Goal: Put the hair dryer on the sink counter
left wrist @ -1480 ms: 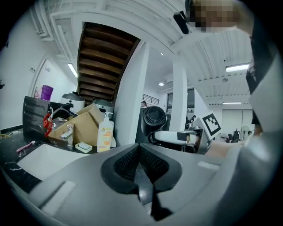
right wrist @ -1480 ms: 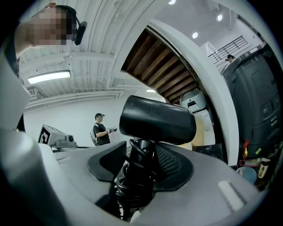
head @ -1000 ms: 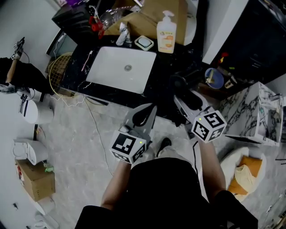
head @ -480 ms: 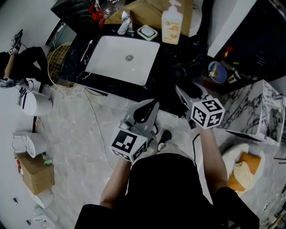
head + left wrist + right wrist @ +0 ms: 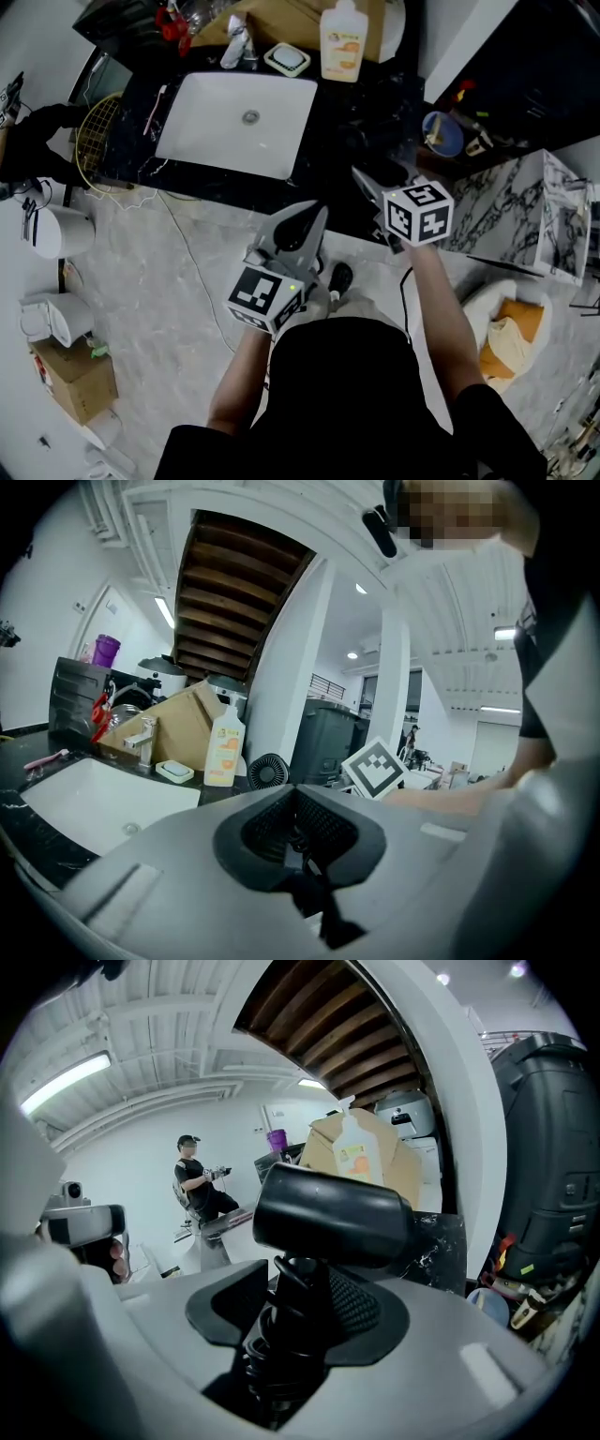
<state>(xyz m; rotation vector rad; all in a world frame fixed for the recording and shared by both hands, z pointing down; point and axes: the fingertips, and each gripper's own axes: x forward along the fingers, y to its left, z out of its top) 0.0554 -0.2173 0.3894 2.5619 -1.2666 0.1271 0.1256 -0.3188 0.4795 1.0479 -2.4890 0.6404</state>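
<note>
Hair dryer (image 5: 333, 1213): black, with its barrel crosswise on top and its handle pointing down. The right tool (image 5: 300, 1307) is clamped on that handle, where the cord is wound in loops. In the head view this tool is held out over the front right part of the dark marbled worktop (image 5: 339, 111), to the right of the white sink (image 5: 234, 122). The dryer is lost against the dark stone there, so I cannot tell whether it is touching down yet.

The left tool (image 5: 298, 225) hangs back off the front edge with its jaws together and nothing in them that I can make out.

To do the set-down well, I would aim for the bare strip between the sink's right rim and the worktop's right edge. That keeps it clear of the soap bottle (image 5: 342, 42) and the soap dish (image 5: 286, 59) along the back edge.

- Lower it until the barrel or handle rests on the stone before opening.
- Lay it on its side, since upright it would likely topple.
- Watch that the cord loops do not snag in the pads or slide into the basin.
</note>
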